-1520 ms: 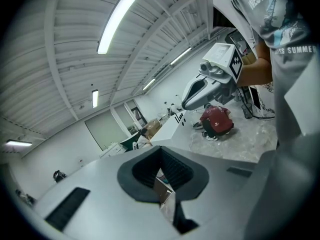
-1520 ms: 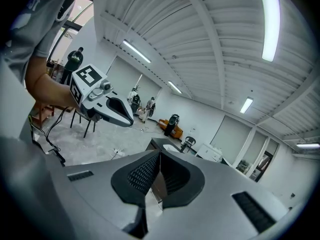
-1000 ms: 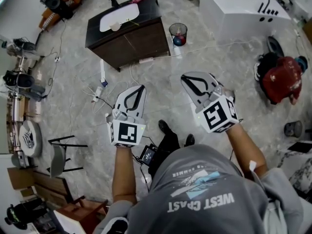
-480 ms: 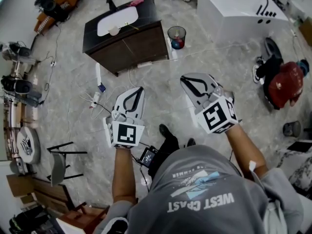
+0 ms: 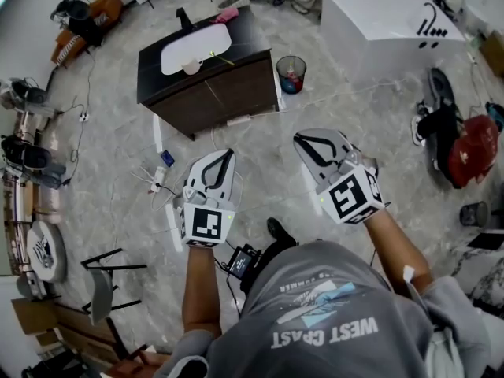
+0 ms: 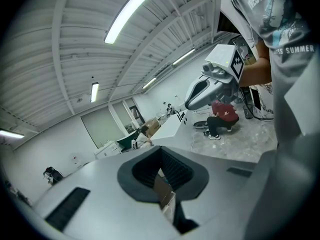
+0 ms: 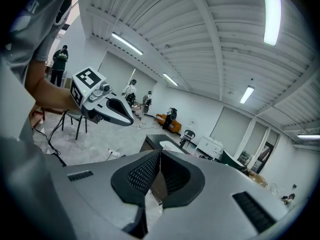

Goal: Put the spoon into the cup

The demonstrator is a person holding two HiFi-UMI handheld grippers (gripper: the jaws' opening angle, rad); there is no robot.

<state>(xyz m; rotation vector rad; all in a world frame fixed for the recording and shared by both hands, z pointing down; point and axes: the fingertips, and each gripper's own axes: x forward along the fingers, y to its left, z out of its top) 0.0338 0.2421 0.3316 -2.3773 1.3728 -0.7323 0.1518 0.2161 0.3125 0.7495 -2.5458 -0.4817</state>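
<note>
A small beige cup [image 5: 189,66] stands on the white top [image 5: 197,48] of a dark cabinet [image 5: 213,85] across the floor, ahead of me. A thin yellowish item [image 5: 221,56] lies beside the cup; it is too small to tell whether it is the spoon. My left gripper [image 5: 225,157] and right gripper [image 5: 302,139] are held side by side in the air, well short of the cabinet, both shut and holding nothing. The left gripper [image 6: 160,153] sees the right gripper [image 6: 212,84] beside it. Past the right gripper [image 7: 160,155], the cabinet [image 7: 152,143] shows.
A mesh waste bin [image 5: 290,73] stands right of the cabinet, a large white box [image 5: 386,26] behind it. Cables and a power strip [image 5: 161,172] lie on the marble floor ahead on the left. A person in red [image 5: 472,148] crouches at the right. A chair [image 5: 98,278] stands at the left.
Both grippers have travelled forward together, still shut, as the person walks towards the cabinet. The person in red has slid further to the right edge of the head view.
</note>
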